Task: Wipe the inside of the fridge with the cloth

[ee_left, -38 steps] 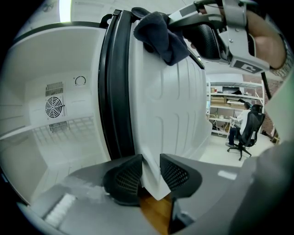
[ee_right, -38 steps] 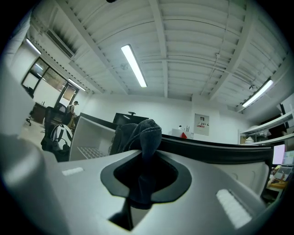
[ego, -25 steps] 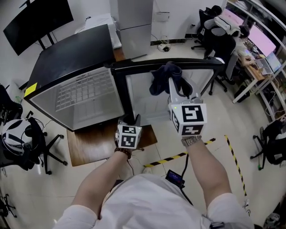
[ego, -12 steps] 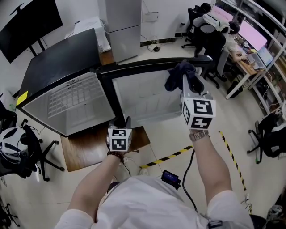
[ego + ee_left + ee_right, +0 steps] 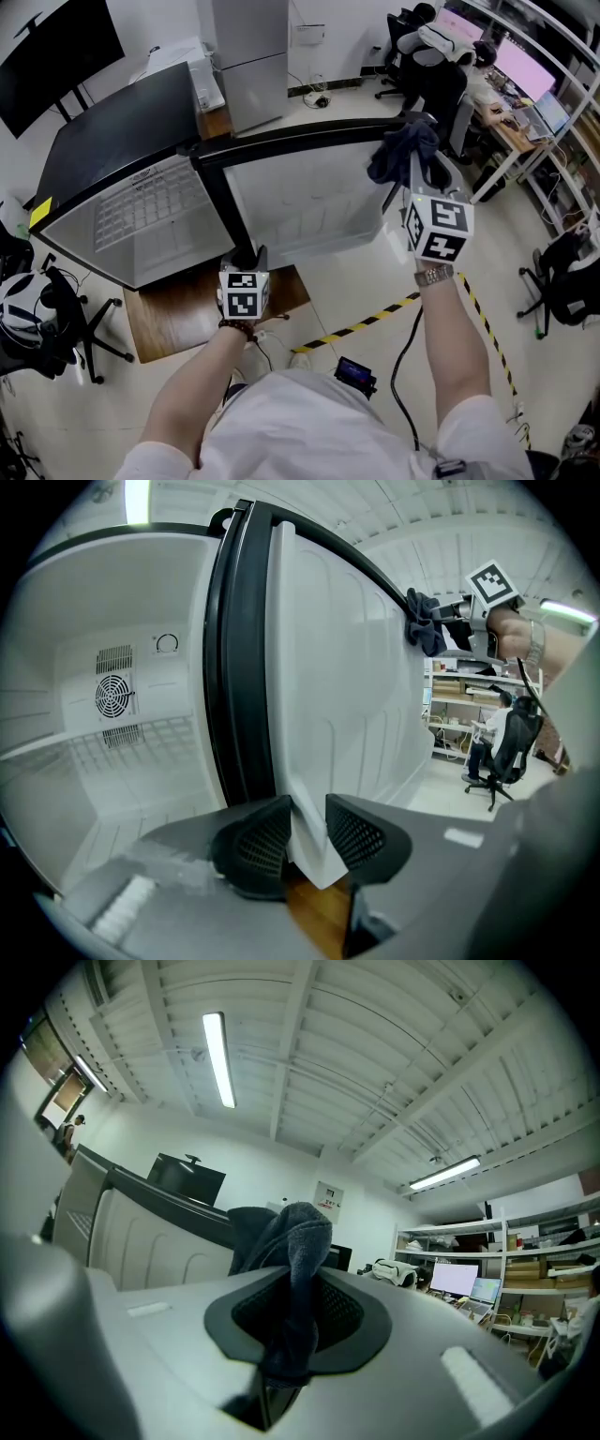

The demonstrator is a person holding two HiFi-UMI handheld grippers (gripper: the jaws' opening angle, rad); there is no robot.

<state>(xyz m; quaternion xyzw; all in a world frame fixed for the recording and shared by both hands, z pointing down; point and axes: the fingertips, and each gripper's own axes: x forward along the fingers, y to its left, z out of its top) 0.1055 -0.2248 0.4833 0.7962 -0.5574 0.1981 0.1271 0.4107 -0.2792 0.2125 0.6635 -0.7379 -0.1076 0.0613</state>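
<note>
The cloth (image 5: 403, 150), a dark blue bundle, is bunched up and pinched between the pressed-together jaws of the right hand-held gripper (image 5: 412, 173). It's held high and roughly level, right up at the far top corner of the open door (image 5: 309, 211). Whether it's actually touching that black rim, I can't tell from here.

What matters now is direction. The fridge (image 5: 122, 131) has its white cavity off to the left of the cloth, past the hinge post, with the wire shelf (image 5: 155, 197) showing inside. The door stretches lengthwise between cloth and cavity, white liner facing the person. My read is that the cloth hand has to sweep leftward along the whole door before it reaches the inside proper.

The left hand-held gripper (image 5: 255, 258) sits much nearer the cavity, low by the hinge side, angled downward. It's busy, though: its jaws are clamped on the door's bottom corner with the white liner edge between the pads, steadying the door. So the farther hand carries the cloth and the nearer one holds the door, and no wiping of the cavity has started.
</note>
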